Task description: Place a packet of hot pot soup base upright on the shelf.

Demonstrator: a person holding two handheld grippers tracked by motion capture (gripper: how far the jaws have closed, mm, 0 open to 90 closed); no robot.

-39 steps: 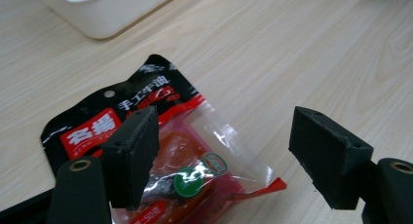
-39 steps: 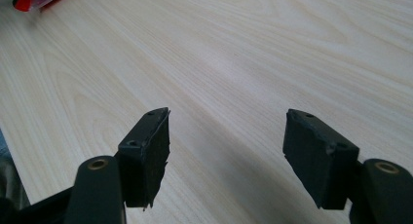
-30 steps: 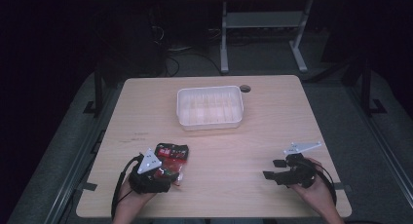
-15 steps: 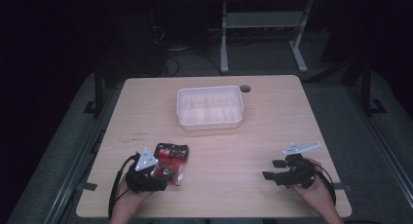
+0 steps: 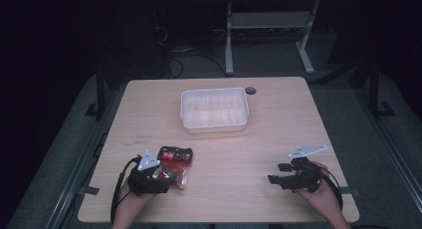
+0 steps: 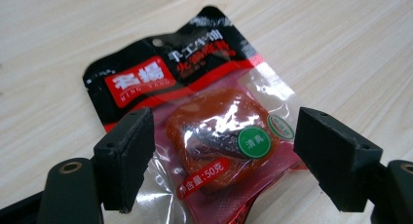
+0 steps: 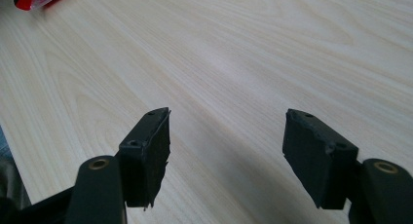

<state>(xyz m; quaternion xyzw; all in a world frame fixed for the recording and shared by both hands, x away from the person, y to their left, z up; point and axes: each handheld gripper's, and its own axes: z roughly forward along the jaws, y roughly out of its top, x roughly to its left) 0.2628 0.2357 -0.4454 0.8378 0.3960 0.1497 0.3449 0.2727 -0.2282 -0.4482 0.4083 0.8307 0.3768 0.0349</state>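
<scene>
Little moved since half a second ago: left gripper [image 6: 221, 151] still parked over snack packet [image 6: 204, 121], jaws wide, straddling it, not yet pinching. Packet flat on table [image 5: 224, 154], near front-left edge, well short of white tray [image 5: 215, 109]. Right gripper [image 5: 286, 175] idle, jaws wide, nothing between. Risk: glossy film slipping from pads, or pinching only a loose edge so pouch droops.

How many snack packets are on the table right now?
1. The snack packet lies flat near the table's front left, between the open jaws of the left tool. None visible elsewhere.
</scene>
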